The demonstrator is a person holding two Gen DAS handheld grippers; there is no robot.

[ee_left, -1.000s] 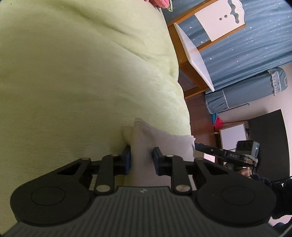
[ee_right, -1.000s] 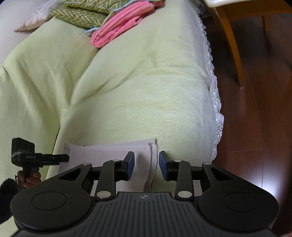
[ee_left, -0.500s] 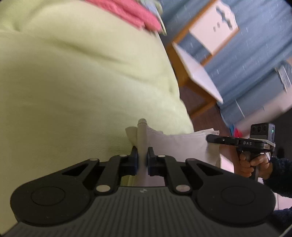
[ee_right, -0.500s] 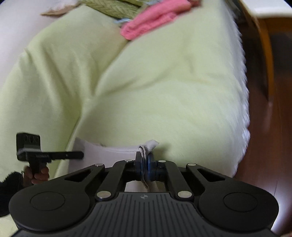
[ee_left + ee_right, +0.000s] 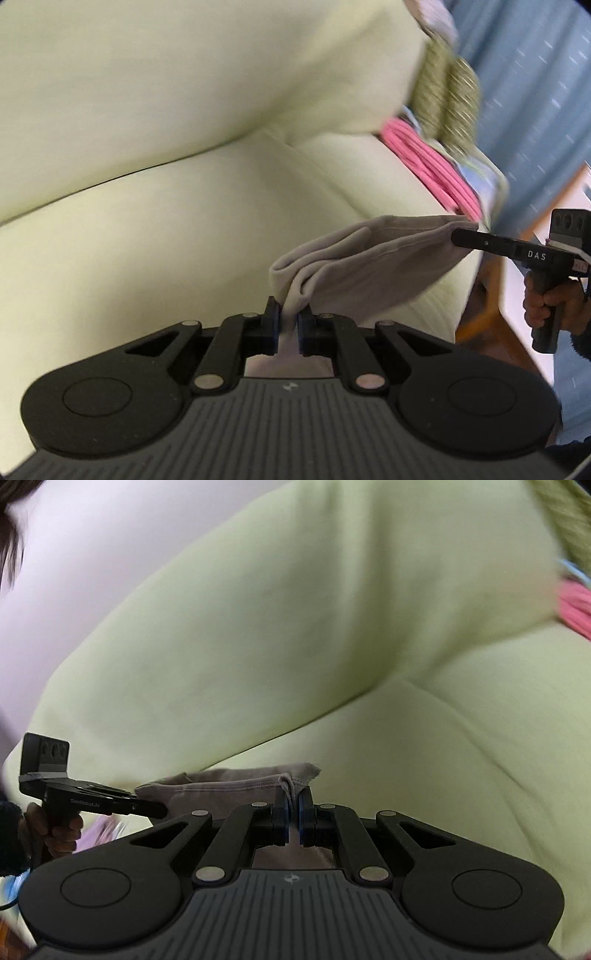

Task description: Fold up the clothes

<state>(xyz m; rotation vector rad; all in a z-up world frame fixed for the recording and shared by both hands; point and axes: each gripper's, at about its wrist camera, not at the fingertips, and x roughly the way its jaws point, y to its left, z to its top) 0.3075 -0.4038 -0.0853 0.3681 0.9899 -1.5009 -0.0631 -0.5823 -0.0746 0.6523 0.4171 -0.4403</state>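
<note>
Both wrist cameras look closely along their fingers, sharing the green sofa (image 5: 184,221) and grey garment (image 5: 229,786).

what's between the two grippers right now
A beige garment spans from the left gripper to the right gripper, both shut on it; shown in both wrist views.

Free room: broad pale-green sofa seat (image 5: 192,236) bare ahead of and left of both grippers. Seat bounded behind by sofa backrest (image 5: 184,66). Obstacle at far seat end: pink folded garment (image 5: 424,162) beneath green patterned pile (image 5: 447,92), both against backrest. Grey garment (image 5: 369,266) stretched between left gripper (image 5: 288,325) and right gripper (image 5: 293,812), both clamped on it, barring passage between them. Wooden furniture (image 5: 484,314) just beside right hand (image 5: 554,299), off sofa edge.
</note>
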